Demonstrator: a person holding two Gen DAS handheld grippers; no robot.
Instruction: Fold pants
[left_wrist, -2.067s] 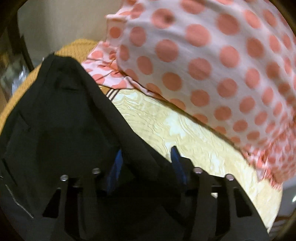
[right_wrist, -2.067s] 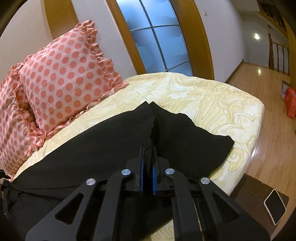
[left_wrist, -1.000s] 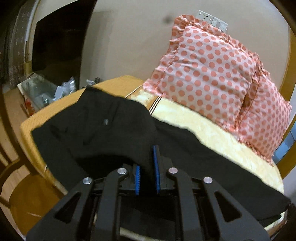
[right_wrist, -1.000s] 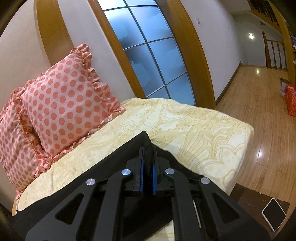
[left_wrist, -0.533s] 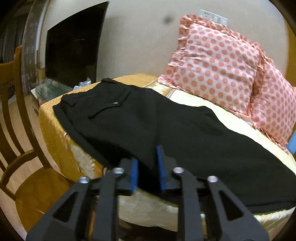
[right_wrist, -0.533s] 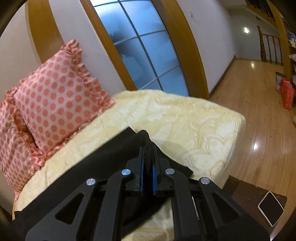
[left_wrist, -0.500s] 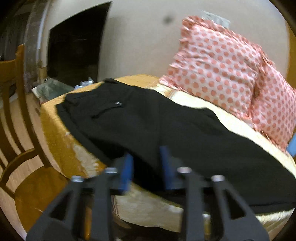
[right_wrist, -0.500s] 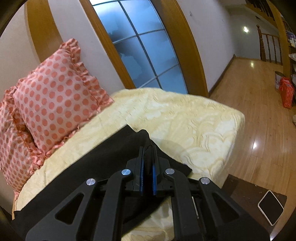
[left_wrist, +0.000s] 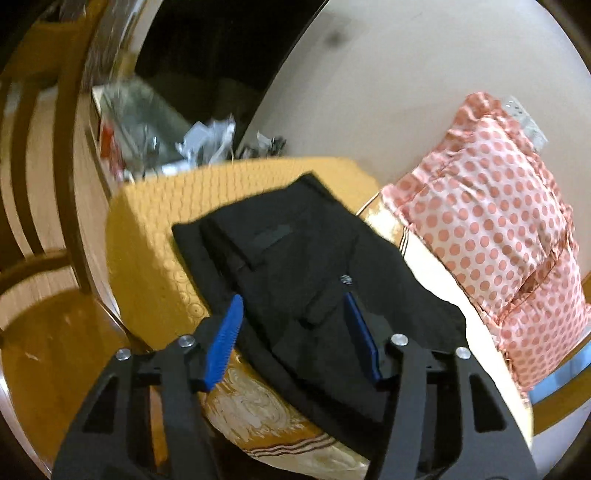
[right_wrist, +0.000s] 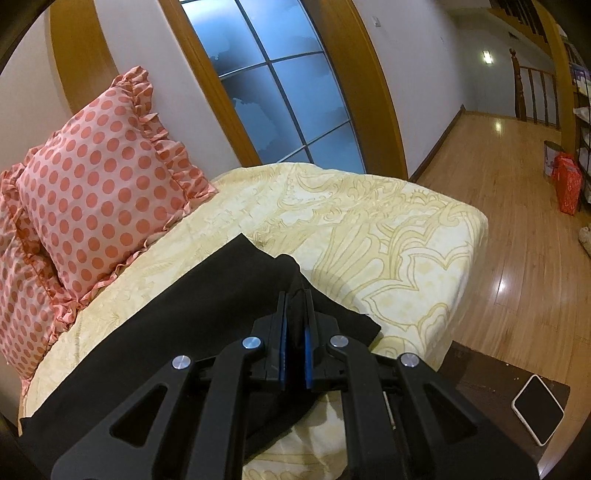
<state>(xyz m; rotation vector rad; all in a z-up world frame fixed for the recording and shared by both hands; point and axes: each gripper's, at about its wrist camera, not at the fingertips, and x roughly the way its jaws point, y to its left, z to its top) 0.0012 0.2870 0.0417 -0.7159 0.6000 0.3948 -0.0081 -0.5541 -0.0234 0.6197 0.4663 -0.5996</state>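
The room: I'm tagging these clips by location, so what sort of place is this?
Most likely a home bedroom. Black pants lie on a bed with a yellow patterned bedspread, polka-dot ruffled pillows lean against the wall, and a wood floor runs past a railing.

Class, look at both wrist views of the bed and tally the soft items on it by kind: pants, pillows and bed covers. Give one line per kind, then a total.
Black pants: 1
Polka-dot pillows: 2
Yellow patterned bed cover: 1
Total: 4
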